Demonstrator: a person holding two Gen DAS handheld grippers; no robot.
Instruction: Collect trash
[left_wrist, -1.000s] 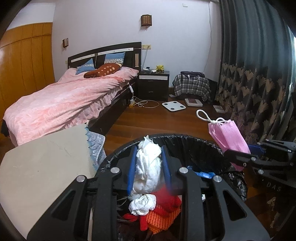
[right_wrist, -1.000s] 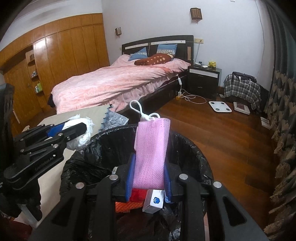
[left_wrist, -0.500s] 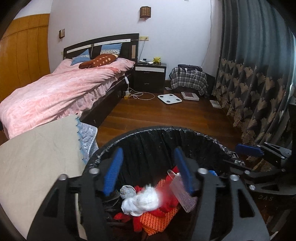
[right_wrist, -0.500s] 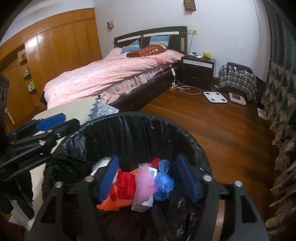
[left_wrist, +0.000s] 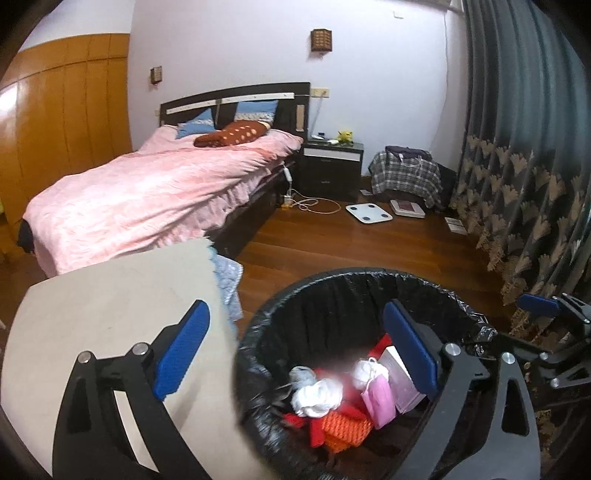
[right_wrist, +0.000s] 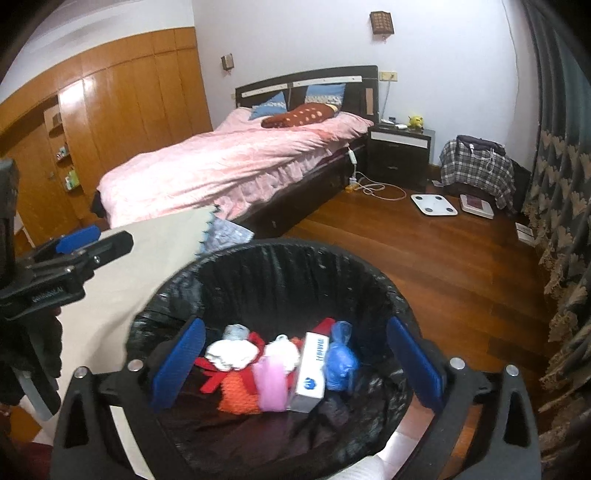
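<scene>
1. Hovering over the black-lined trash bin (right_wrist: 280, 266), my right gripper (right_wrist: 295, 363) had its jaws opening, already wide, with nothing pressed between the blue pads (right_wrist: 179, 363)
2. My left gripper (left_wrist: 295, 349) was likewise opening and wide, one pad over the beige table (left_wrist: 92, 314), the other over the bin's mouth, gripping nothing
3. I saw the trash lying loose inside the bin: a white crumpled tissue (right_wrist: 229, 354), a pink face mask (right_wrist: 271, 386), a white carton (right_wrist: 312, 373), a blue wad (right_wrist: 341, 360) and an orange mesh piece (right_wrist: 238, 395) over something red
4. From my left camera the same mask (left_wrist: 378, 395) and tissue (left_wrist: 316, 395) sat low in the bin, clear of both pads
5. The bin stood on the wooden floor (right_wrist: 443, 266), just beside the table, with the pink-covered bed (right_wrist: 240, 166) behind
</scene>
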